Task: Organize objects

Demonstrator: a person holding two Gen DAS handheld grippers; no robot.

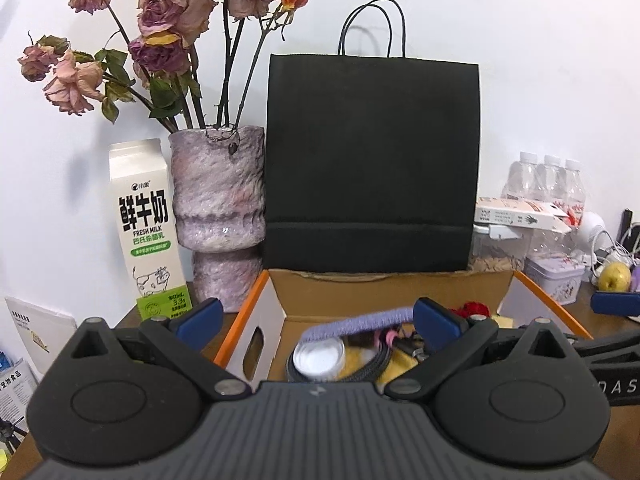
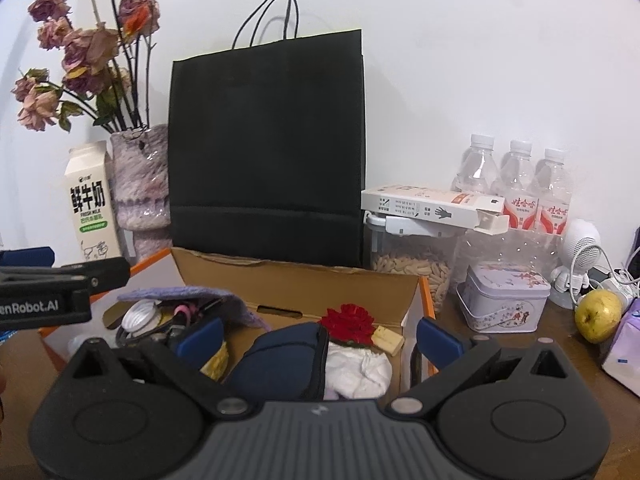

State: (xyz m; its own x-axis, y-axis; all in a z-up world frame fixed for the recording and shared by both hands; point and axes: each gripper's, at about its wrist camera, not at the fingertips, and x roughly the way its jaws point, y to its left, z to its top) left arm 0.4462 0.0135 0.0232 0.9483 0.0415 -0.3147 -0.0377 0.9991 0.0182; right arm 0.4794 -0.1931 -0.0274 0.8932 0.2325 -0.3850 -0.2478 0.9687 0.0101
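- The left gripper (image 1: 316, 320) sits low in the left wrist view, its blue-padded fingers (image 1: 200, 316) spread wide apart and holding nothing, poised over the near edge of the open cardboard box (image 1: 384, 292).
- The right gripper (image 2: 318, 338) fills the bottom of the right wrist view with its jaws also wide apart and empty, above the right half of the same box.
- Inside the box, toward the left of the right wrist view, a lilac knitted pouch (image 2: 188, 294) lies over a white round lid (image 2: 140, 316) and some tangled cords.
- In the centre of that view a dark blue fabric case (image 2: 280, 360) rests beside a white cloth (image 2: 356, 368), with a red flower (image 2: 350, 320) just behind them.
- A tall black paper bag (image 1: 372, 160) stands upright right behind the box, in the middle of both frames.
- At the left of the left wrist view a milk carton (image 1: 146, 224) stands just beside a mottled purple vase (image 1: 218, 204) of dried roses (image 1: 160, 12).
- At the right of the right wrist view are three water bottles (image 2: 516, 184), a long white carton (image 2: 432, 206) lying on a clear jar of grain (image 2: 412, 268), a lilac tin (image 2: 504, 296) and a yellow-green apple (image 2: 598, 316), all on the brown table (image 2: 560, 356).
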